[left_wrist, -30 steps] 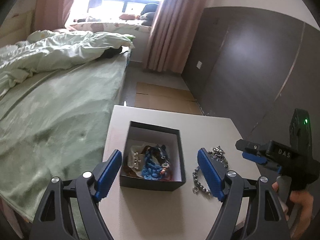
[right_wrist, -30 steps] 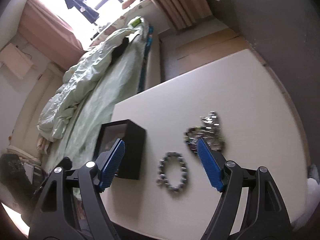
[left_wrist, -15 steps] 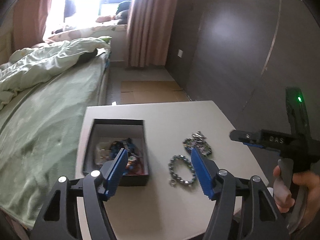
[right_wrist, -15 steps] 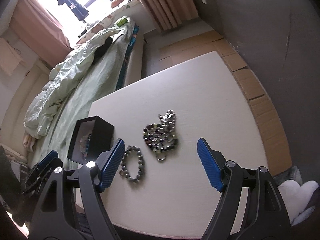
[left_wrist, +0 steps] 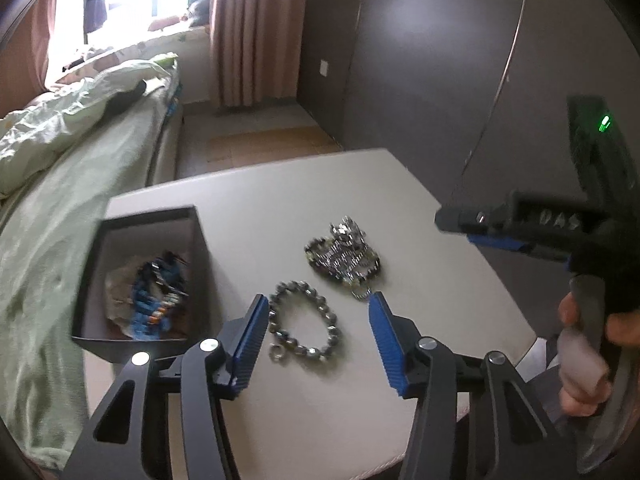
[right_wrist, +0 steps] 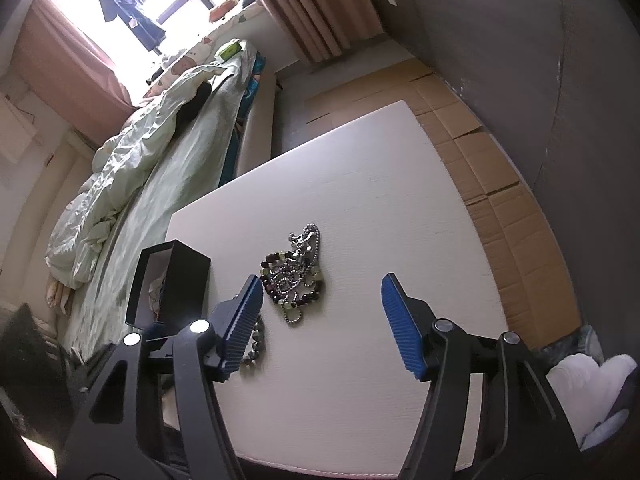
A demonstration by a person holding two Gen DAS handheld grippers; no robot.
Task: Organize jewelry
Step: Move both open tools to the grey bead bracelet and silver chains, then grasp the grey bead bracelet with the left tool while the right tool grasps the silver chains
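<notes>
A black open box [left_wrist: 202, 248] sits on the white table [left_wrist: 280, 200] at the left and holds blue beaded jewelry [left_wrist: 154, 300]. A grey bead bracelet [left_wrist: 306, 320] lies right of the box. A tangled pile of silver chain and dark beads [left_wrist: 344, 252] lies beyond it. My left gripper [left_wrist: 316, 330] is open and empty, its fingers on either side of the bracelet, above it. My right gripper [right_wrist: 322, 320] is open and empty, above the table near the pile [right_wrist: 292, 276]. The box [right_wrist: 188, 276] and part of the bracelet [right_wrist: 256, 340] show at its left.
A bed with green bedding [left_wrist: 60, 208] runs along the table's left edge. A dark wall [left_wrist: 440, 80] stands on the right. Cardboard [right_wrist: 480, 152] covers the floor beyond the table. A white cloth [right_wrist: 592, 392] lies at the lower right.
My left gripper has swung right, from over the box to over the grey bracelet. My right gripper has pulled back and turned right, so the pile now lies between its fingers.
</notes>
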